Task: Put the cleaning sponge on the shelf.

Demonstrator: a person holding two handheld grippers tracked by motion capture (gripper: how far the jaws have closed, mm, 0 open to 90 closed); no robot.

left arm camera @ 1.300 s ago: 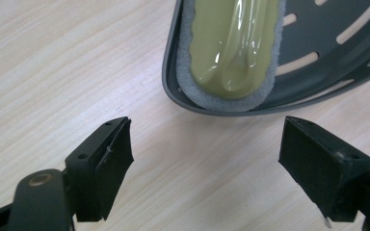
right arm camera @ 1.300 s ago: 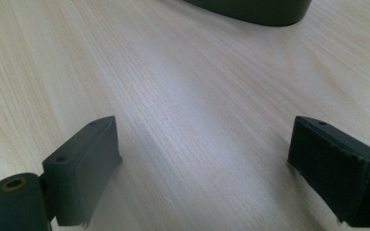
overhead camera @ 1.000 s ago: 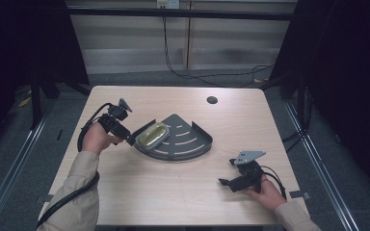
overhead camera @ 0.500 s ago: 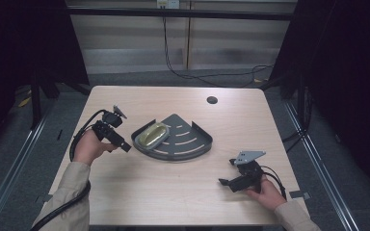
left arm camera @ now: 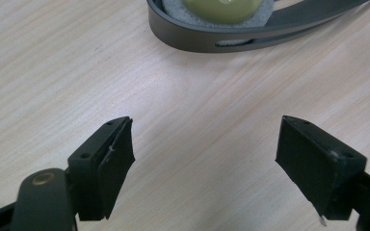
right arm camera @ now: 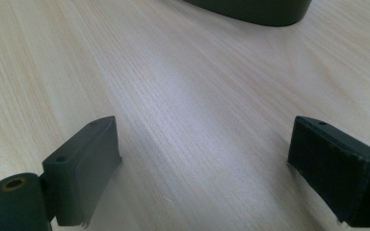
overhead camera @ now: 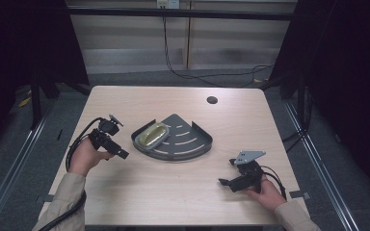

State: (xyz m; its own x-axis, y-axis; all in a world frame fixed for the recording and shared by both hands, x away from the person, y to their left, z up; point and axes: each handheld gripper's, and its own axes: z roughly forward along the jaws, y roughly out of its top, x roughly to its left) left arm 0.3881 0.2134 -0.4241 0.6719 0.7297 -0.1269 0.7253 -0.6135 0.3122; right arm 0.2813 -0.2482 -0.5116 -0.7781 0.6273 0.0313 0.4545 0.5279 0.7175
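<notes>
A dark grey corner tray sits near the middle of the wooden counter, its curved rim facing the person and its pointed corner away. In the left part of the tray lies a yellow-green bar of soap on a pale pad; in the left gripper view the soap shows just over the tray's wall at the top edge.

The left gripper is held in the person's left hand, just left of the tray and apart from it, pointing toward it. Its jaws stand wide apart with only bare counter between them, and they hold nothing.

The right gripper is in the right hand near the front right part of the counter, well apart from the tray, its jaws aimed to the left. In the right gripper view the jaws are likewise spread wide over bare wood, with the tray's edge far ahead.

A small dark round hole marks the counter's far side.
</notes>
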